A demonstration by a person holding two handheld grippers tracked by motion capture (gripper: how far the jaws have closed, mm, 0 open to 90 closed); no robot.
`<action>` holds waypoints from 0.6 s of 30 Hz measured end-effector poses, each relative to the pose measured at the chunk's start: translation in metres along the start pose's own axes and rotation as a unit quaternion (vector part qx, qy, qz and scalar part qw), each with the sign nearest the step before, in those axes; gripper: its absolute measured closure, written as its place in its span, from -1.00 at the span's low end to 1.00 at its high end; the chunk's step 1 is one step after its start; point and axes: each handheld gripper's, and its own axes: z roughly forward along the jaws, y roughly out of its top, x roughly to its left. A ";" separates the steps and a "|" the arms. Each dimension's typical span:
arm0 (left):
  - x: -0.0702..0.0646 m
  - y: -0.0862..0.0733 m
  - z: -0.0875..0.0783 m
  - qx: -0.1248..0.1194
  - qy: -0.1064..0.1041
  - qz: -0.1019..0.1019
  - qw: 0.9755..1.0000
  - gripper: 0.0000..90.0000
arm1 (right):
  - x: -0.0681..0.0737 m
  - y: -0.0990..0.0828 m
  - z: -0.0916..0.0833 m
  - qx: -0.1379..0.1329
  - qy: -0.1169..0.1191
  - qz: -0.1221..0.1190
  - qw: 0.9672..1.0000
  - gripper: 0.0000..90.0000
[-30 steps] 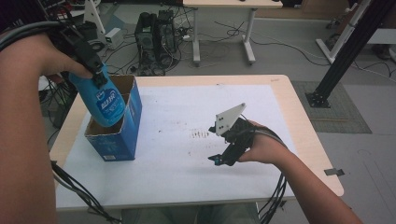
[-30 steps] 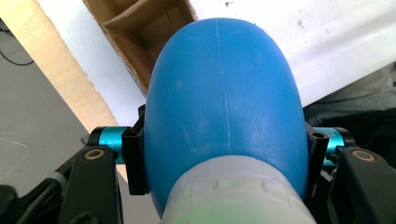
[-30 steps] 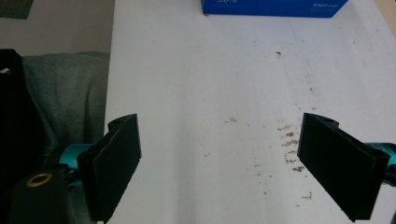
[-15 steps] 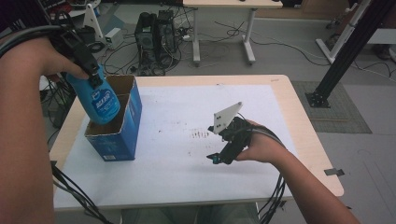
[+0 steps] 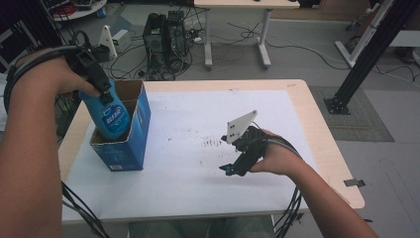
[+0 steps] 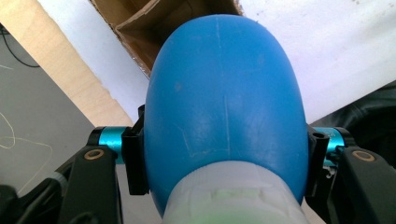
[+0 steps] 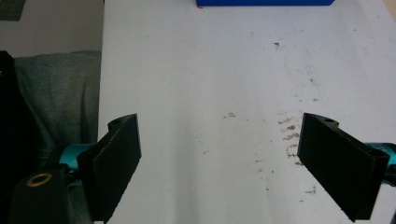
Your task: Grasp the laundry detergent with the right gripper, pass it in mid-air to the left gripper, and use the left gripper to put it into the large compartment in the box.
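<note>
Looking like a robotics lab or test workshop, not a home. Bare grey floor [image 5: 307,54] running past the work table [image 5: 327,134], with loose cables [image 5: 277,42] trailing all over it. 2 black computer towers [image 5: 166,32] sitting on the floor, wired up. Second desk [image 5: 237,5] on white legs standing behind. Black aluminium frame strut [image 5: 369,54] leaning in at right, bolted to a floor mat [image 5: 364,116]. Table top wearing a scuffed white sheet [image 5: 198,173].

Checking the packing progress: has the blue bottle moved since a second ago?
Yes. The blue bottle, clamped in the left gripper, has sunk lower into the open blue box.
</note>
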 end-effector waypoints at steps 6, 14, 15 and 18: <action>0.000 0.003 0.021 0.008 -0.005 0.013 1.000 -0.16 | 0.000 -0.001 0.000 0.003 0.000 0.000 1.000 -0.72; 0.000 0.009 0.045 0.026 -0.008 0.018 0.999 -0.16 | 0.002 -0.002 -0.002 0.006 0.002 0.005 1.000 -0.72; 0.000 0.009 0.049 0.022 -0.009 0.014 1.000 -0.16 | 0.002 -0.003 -0.002 0.004 -0.001 0.001 1.000 -0.72; -0.001 0.012 0.058 0.026 -0.009 0.021 0.999 -0.16 | 0.002 -0.003 -0.003 0.002 -0.002 0.000 1.000 -0.72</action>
